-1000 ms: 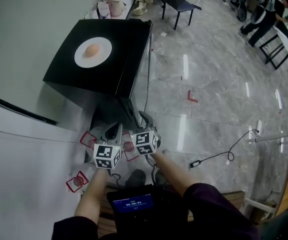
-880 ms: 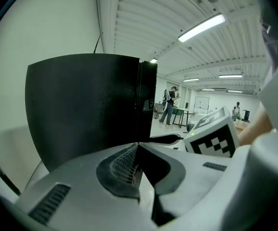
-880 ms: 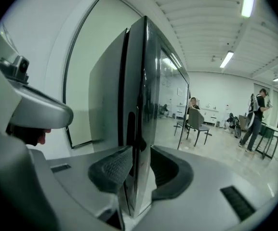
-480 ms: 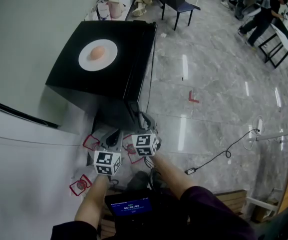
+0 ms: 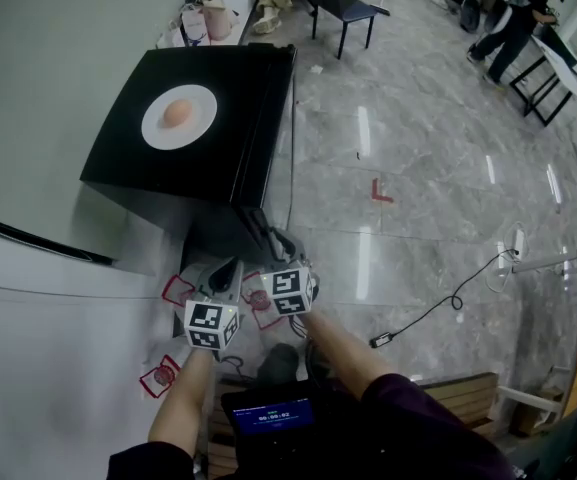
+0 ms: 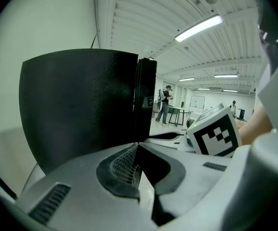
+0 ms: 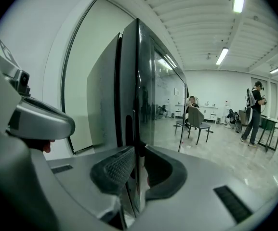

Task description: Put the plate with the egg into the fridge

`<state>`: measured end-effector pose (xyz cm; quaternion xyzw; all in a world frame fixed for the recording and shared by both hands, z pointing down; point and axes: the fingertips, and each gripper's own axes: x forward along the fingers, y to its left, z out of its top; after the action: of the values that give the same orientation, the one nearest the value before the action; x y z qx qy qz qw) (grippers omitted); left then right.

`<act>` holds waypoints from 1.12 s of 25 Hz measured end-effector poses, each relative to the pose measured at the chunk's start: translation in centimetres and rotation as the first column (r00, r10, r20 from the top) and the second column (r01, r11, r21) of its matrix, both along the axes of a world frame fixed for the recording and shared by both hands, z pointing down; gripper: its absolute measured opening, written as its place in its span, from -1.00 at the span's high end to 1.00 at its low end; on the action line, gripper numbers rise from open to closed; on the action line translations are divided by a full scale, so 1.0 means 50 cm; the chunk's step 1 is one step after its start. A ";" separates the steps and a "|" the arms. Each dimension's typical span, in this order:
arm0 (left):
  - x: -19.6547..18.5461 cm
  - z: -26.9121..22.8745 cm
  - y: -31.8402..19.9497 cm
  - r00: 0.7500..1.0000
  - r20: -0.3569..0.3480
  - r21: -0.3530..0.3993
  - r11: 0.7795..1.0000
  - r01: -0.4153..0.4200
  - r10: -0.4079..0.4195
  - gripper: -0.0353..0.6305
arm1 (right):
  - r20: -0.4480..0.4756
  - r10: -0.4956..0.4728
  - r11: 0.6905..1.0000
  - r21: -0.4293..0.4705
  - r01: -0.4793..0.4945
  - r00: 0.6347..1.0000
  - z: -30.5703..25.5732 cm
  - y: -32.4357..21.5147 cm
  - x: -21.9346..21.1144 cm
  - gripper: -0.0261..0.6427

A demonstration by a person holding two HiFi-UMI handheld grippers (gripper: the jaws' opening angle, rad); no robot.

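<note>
A white plate (image 5: 197,126) with a brown egg (image 5: 176,114) on it rests on top of the black fridge (image 5: 128,158). Both grippers are low in front of the fridge, well below the plate. My right gripper (image 5: 271,236) has the edge of the fridge door (image 7: 139,90) between its pads; its jaws have just been closing and now pinch that edge (image 7: 138,153). Beside it, to the left, my left gripper (image 5: 230,268) is shut with nothing in it (image 6: 138,146), pointing at the fridge's side wall (image 6: 81,105).
A pale wall (image 5: 28,88) runs along the fridge's left. On the glossy tile floor lie a red L mark (image 5: 380,190) and a black cable (image 5: 438,308). A chair (image 5: 343,3) and a standing person (image 5: 513,18) are far back. A wooden bench (image 5: 458,393) is at the lower right.
The head view has swung slightly. Both grippers stay at the fridge's front edge, and the plate with the egg has not moved.
</note>
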<state>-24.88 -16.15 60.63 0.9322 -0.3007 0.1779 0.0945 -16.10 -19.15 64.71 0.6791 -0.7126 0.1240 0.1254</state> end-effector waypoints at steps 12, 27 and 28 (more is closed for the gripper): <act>0.075 0.003 0.004 0.989 -0.004 0.037 0.988 -0.148 0.148 0.86 | 0.042 0.018 1.000 0.010 -0.019 0.999 -0.005 0.077 0.129 0.77; 0.444 0.021 0.052 0.940 -0.011 0.116 0.934 -0.337 0.341 0.87 | -0.048 0.022 1.000 0.022 -0.021 0.999 -0.006 0.164 0.356 0.78; 0.458 0.021 0.055 0.941 -0.016 0.117 0.935 -0.335 0.339 0.87 | -0.054 0.035 0.999 0.040 -0.033 0.998 -0.012 0.178 0.370 0.78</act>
<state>-1.99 -13.39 61.69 0.9768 -0.1443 0.1573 0.0153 2.41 -10.25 64.10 0.6965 -0.6995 0.0937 0.1295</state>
